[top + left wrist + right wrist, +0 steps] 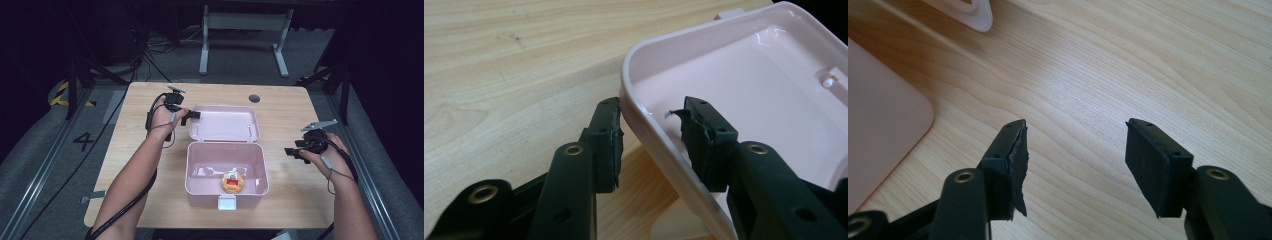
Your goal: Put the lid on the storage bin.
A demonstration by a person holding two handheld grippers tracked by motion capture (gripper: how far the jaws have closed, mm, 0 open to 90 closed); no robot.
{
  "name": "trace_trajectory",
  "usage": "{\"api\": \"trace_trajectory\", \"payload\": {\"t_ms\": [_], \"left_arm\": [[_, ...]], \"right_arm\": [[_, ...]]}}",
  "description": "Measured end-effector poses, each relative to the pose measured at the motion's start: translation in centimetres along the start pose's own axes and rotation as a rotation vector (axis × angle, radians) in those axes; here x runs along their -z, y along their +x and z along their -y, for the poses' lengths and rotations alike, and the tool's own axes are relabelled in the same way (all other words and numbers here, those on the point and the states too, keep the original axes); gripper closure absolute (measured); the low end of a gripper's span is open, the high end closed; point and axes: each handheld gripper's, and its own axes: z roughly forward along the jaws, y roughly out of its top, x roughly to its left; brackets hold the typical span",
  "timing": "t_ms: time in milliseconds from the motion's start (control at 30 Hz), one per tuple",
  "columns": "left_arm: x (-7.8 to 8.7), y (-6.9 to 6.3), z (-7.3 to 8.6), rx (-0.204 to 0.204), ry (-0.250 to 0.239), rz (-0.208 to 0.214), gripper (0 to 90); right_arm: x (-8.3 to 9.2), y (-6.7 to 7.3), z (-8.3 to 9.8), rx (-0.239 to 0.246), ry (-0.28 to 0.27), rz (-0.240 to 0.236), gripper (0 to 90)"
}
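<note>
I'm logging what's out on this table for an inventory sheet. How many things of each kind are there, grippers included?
Pink box with its open lid: 1
Round orange-and-red item inside the box: 1
Black handheld grippers: 2, the left gripper with its jaws astride the lid's rim, the right gripper over bare table
Total: 4

Table (150, 100) brightly lit from above, surroundings dark; glare on lid (769, 35); near fingers (606, 145) soft.

Round tin (233, 182) in box (200, 170), lid (225, 123) behind.
</note>
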Motion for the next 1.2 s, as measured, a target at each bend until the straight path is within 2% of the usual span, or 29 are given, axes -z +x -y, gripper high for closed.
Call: {"api": "trace_trajectory", "payload": {"t_ms": [67, 200, 233, 300, 367, 400, 433, 467, 500, 533, 600, 667, 767, 833, 900, 933, 1000, 1033, 1067, 1100, 1167, 1200], "left_arm": [[0.1, -0.2, -0.1, -0.009, -0.003, -0.009, 61.6], [0.7, -0.7, -0.4, -0.067, -0.009, -0.059, 63.1], [1.0, -0.7, -0.5, -0.075, -0.029, -0.070, 66.0], [1.4, -0.6, -0.6, -0.053, -0.052, -0.044, 69.5], [1.9, -0.5, -0.8, -0.043, -0.064, -0.043, 71.1], [2.0, -0.6, -0.8, -0.050, -0.069, -0.053, 72.4], [2.3, -0.5, -0.9, -0.075, -0.064, -0.074, 75.8], [2.5, -0.6, -0.9, -0.085, -0.058, -0.067, 85.2], [2.5, -0.6, -1.0, -0.061, -0.057, -0.004, 89.3], [2.4, -0.7, -1.0, -0.057, -0.047, 0.002, 89.6], [2.1, -0.9, -1.1, -0.097, -0.040, -0.067, 87.8], [1.9, -0.8, -1.1, -0.055, -0.055, -0.030, 81.7], [1.6, -0.7, -1.3, -0.056, -0.059, -0.079, 69.2], [1.2, -0.5, -1.3, -0.063, -0.032, -0.123, 62.6], [1.0, -0.4, -1.3, -0.065, -0.025, -0.132, 55.7], [0.4, 0.1, -1.1, -0.049, 0.000, -0.121, 53.5], [-0.3, 0.3, -0.9, -0.030, 0.015, -0.069, 53.4], [-0.3, 0.3, -0.9, -0.030, 0.015, -0.069, 55.1], [-0.9, 0.2, -0.7, -0.003, 0.029, -0.022, 55.1], [-1.1, 0.1, -0.6, 0.000, 0.033, -0.008, 56.8], [-1.7, 0.0, -0.5, 0.000, 0.027, -0.002, 53.4], [-1.9, 0.0, -0.5, 0.005, 0.026, 0.014, 51.8]], "right_arm": [[0.0, 0.0, 0.0, -0.001, 0.002, 0.000, 42.7], [0.0, 0.0, 0.0, 0.002, 0.000, -0.005, 42.7], [-0.1, 0.0, 0.0, 0.005, 0.000, -0.009, 42.7], [-0.1, 0.1, 0.0, 0.001, -0.005, -0.035, 42.7], [-0.2, 0.2, -0.1, 0.009, -0.008, -0.037, 42.7], [-0.1, 0.3, -0.1, 0.010, -0.006, -0.036, 42.7], [-0.1, 0.4, -0.2, 0.011, -0.007, -0.037, 42.7], [-0.1, 0.4, -0.2, 0.013, -0.008, -0.036, 42.7], [-0.1, 0.4, -0.2, 0.013, -0.008, -0.036, 42.7], [-0.1, 0.4, -0.2, 0.016, -0.008, -0.033, 42.7], [-0.1, 0.4, -0.2, 0.015, -0.006, -0.031, 42.7], [-0.1, 0.4, -0.2, 0.017, -0.001, -0.029, 42.6], [-0.1, 0.4, -0.2, 0.016, -0.003, -0.030, 42.4], [-0.2, 0.4, -0.1, 0.019, -0.001, -0.027, 42.2], [-0.2, 0.4, -0.1, 0.019, -0.002, -0.026, 42.1], [-0.2, 0.4, -0.1, 0.020, -0.001, -0.026, 42.0], [-0.1, 0.4, -0.1, 0.019, -0.002, -0.025, 41.9], [-0.1, 0.3, -0.1, 0.020, -0.003, -0.025, 41.8], [-0.1, 0.3, -0.1, 0.020, -0.003, -0.025, 41.8], [-0.1, 0.4, -0.1, 0.021, -0.001, -0.025, 41.8], [-0.1, 0.4, -0.1, 0.023, -0.002, -0.027, 41.7], [-0.1, 0.4, -0.1, 0.029, -0.004, -0.027, 41.6]]}}
